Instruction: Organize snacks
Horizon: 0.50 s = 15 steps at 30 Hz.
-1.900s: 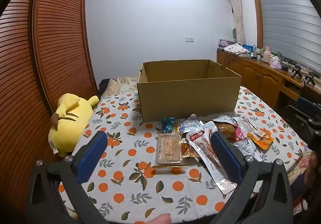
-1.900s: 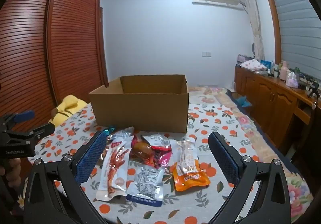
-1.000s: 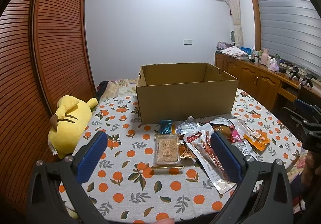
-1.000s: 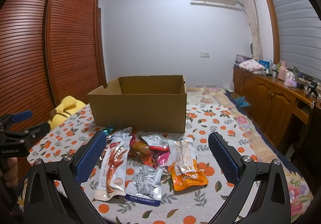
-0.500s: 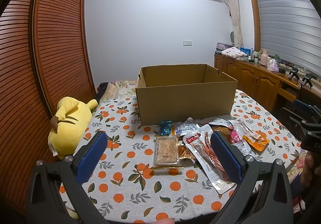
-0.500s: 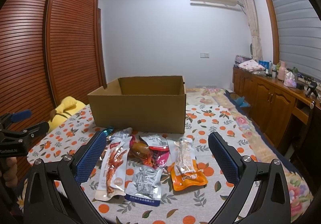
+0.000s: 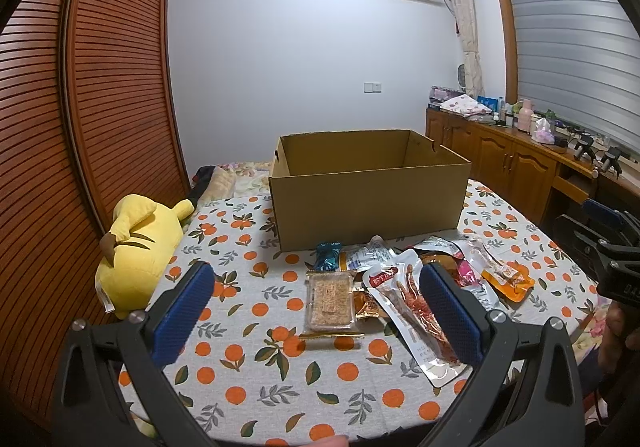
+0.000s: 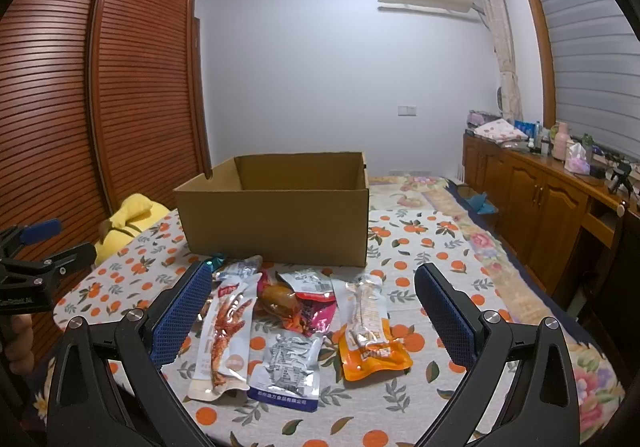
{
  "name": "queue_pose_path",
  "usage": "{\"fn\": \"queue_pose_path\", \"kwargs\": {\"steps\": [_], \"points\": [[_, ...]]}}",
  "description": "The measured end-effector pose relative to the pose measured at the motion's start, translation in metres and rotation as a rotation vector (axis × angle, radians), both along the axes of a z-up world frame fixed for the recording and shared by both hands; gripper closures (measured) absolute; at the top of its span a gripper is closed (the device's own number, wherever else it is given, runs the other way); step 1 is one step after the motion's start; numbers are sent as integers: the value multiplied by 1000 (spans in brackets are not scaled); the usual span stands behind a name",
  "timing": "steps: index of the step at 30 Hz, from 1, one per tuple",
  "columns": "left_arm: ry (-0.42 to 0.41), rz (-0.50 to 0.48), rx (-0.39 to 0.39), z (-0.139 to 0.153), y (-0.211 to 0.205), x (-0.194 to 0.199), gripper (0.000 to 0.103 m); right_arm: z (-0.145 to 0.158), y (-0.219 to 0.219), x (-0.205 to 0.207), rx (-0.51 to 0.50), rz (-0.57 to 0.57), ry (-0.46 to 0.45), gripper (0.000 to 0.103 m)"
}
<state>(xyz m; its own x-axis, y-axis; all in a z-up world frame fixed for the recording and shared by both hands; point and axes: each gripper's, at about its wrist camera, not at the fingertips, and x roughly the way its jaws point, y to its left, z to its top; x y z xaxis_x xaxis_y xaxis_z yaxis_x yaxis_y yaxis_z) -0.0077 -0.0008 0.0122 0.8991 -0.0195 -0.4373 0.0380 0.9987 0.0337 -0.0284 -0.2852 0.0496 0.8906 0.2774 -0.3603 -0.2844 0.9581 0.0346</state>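
Observation:
An open cardboard box (image 7: 368,203) (image 8: 276,223) stands mid-table. Several snack packs lie in front of it: a clear tray of biscuits (image 7: 330,299), a chicken-feet pack (image 7: 416,307) (image 8: 226,327), a small teal pack (image 7: 327,250), a silver pouch (image 8: 288,365), an orange pouch (image 8: 370,335) and a red pack (image 8: 308,305). My left gripper (image 7: 316,307) is open and empty, held above the near table edge before the biscuits. My right gripper (image 8: 314,309) is open and empty, above the packs. Each gripper shows at the other view's edge.
A yellow plush toy (image 7: 140,243) lies at the table's left edge. The tablecloth (image 7: 256,375) has an orange print. A slatted wooden wardrobe (image 7: 80,127) stands on the left and a wooden sideboard (image 8: 540,207) with clutter runs along the right wall.
Both views have drifted slightly; the box and packs sit a little lower and nearer in frame. Both grippers stay open and nothing on the table has moved.

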Motion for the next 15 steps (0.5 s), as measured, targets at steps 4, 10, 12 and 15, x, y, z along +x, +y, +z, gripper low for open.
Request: {"fn": "queue_pose_path", "kwargs": {"steps": [4, 10, 12, 15], "points": [[0, 0, 0, 1, -1, 0, 0, 0, 0, 0, 0, 0, -1, 0], [-4, -2, 0, 2, -3, -1, 0, 0, 0, 0, 0, 0, -2, 0], [-5, -2, 1, 3, -3, -1, 0, 0, 0, 0, 0, 0, -3, 0], [-5, -3, 0, 4, -3, -1, 0, 2, -2, -1, 0, -1, -3, 0]]}}
